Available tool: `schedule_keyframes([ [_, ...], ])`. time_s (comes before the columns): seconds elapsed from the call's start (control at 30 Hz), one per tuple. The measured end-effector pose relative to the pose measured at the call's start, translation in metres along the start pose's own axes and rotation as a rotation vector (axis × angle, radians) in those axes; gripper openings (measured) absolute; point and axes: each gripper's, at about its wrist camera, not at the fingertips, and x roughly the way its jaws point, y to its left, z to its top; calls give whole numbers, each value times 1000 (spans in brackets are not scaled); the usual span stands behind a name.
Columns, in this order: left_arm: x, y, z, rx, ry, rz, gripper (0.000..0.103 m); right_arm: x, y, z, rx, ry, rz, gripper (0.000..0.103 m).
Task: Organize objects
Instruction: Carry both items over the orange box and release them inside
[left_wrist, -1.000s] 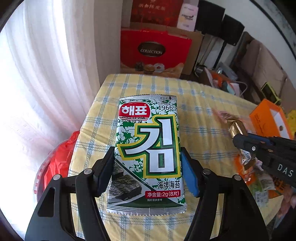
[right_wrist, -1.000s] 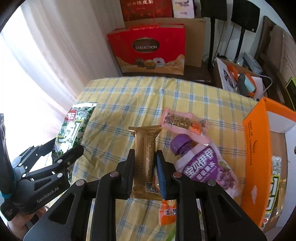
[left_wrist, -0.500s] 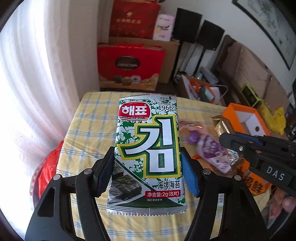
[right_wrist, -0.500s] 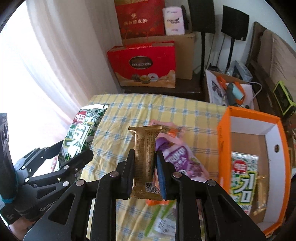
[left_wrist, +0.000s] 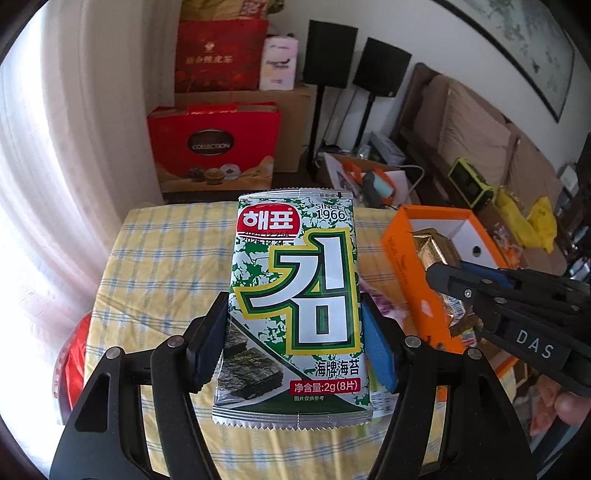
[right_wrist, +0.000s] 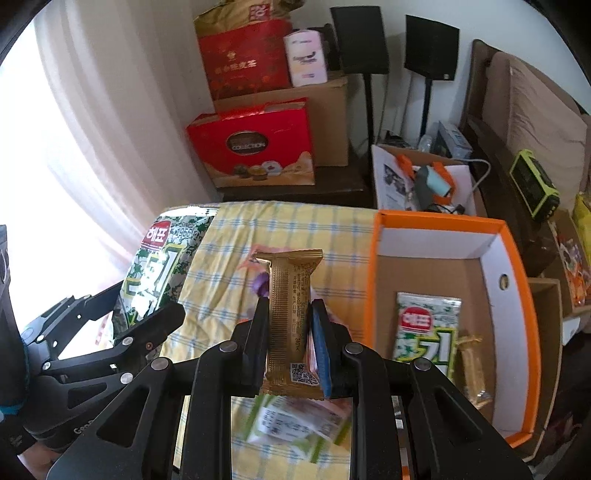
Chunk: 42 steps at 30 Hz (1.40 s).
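My left gripper (left_wrist: 295, 339) is shut on a green and white seaweed packet (left_wrist: 295, 295), held upright above the yellow checked table (left_wrist: 166, 266). My right gripper (right_wrist: 290, 332) is shut on a gold snack bar (right_wrist: 290, 295), held upright above the table just left of the orange box (right_wrist: 517, 332). The box holds another seaweed packet (right_wrist: 424, 332) and a gold bar (right_wrist: 474, 365). In the left wrist view the right gripper (left_wrist: 443, 267) with the gold bar (left_wrist: 432, 247) hangs over the orange box (left_wrist: 406, 266). The left gripper also shows in the right wrist view (right_wrist: 144, 306).
Loose snack packets (right_wrist: 295, 421) lie on the table under the right gripper. A red gift box (right_wrist: 255, 147), cardboard boxes and black speakers (right_wrist: 360, 40) stand behind the table. A white curtain (left_wrist: 55, 184) hangs on the left. A red bag (left_wrist: 74, 354) lies beside the table's left edge.
Both grippers have lifted with their packets and pulled back from the table. The right gripper has moved right toward the orange box, which shows more of its inside now.
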Motion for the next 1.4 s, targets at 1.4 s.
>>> schedule_keyframes([
  [1.4,38,-171,-7,99,101,-158,64,-45,-148,-50,141,-44,-149,21],
])
